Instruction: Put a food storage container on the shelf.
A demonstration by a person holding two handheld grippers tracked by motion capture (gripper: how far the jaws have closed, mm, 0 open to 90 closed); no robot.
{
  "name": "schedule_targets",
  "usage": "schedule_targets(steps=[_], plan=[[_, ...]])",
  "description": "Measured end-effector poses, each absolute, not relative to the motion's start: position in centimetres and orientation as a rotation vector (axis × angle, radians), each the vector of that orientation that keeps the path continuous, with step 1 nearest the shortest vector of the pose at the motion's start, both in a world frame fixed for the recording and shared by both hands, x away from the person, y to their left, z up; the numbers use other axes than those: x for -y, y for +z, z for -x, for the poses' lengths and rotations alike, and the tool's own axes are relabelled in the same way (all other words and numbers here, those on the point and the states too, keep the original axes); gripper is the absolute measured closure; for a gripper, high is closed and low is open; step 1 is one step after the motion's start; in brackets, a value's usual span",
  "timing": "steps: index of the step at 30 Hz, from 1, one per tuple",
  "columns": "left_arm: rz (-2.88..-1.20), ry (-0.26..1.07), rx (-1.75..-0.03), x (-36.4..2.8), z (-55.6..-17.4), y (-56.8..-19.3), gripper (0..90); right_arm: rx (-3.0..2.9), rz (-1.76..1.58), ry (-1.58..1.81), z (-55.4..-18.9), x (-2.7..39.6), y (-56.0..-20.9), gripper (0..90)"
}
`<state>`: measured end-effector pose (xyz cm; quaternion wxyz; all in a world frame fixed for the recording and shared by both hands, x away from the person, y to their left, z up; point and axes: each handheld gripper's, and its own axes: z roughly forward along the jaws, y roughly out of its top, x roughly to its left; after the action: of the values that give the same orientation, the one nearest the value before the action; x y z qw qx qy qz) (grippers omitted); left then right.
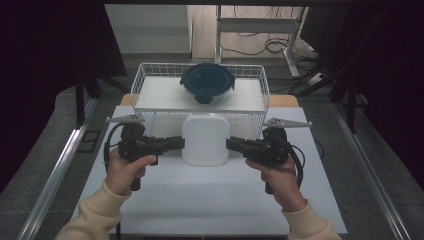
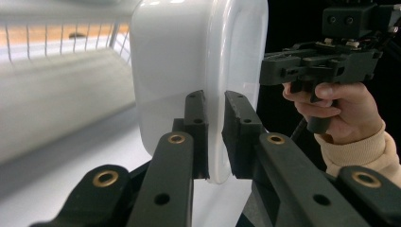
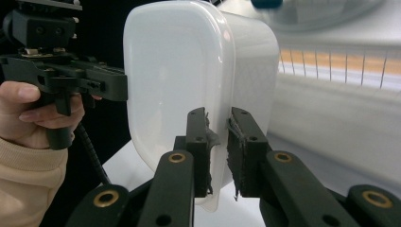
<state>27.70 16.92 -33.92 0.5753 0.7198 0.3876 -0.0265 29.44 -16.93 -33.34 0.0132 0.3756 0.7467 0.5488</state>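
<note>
Both grippers are pinching the white box by its thin lip, one from each side. Your left gripper bites the lip on the left edge, and your right gripper bites it on the right edge. In the left gripper view the two black pads sit close together with only the lip between them, and the right gripper view shows the same kind of pinch, with frayed pads. From above, the box seems to hang over the white table, just in front of the wire basket. A round dish with a dark blue lid sits on the board inside that basket. Your hold is small, so I think the box could slip. If one hand goes higher than the other, the box may tip and slide out of the lower pinch. If your hands pull apart, the lip may pop free on one side. If they push together, the thin plastic could bend and jump out. The worn pads on your right gripper may hold less well. The basket's front wall is close too, so the box could bump the wire if you push forward while it is low. If you want to put it in the basket, watch the round dish.
</note>
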Motion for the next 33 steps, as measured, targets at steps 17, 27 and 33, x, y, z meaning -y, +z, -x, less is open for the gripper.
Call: schedule_targets(steps=[17, 27, 33], plan=[[-1.650, 0.006, -0.858, -17.5, -29.3, -28.7, 81.0, -2.290, -1.061, 1.684, -30.9, 16.2, -26.9, 78.8], [-1.639, -0.005, -0.853, -17.9, -32.2, -26.2, 81.0, -2.284, -1.047, 1.680, -33.3, 15.8, -23.8, 78.8], [-1.634, -0.017, -0.864, -18.3, -34.2, -24.5, 80.9, -2.292, -1.054, 1.692, -35.5, 15.4, -22.1, 78.8]])
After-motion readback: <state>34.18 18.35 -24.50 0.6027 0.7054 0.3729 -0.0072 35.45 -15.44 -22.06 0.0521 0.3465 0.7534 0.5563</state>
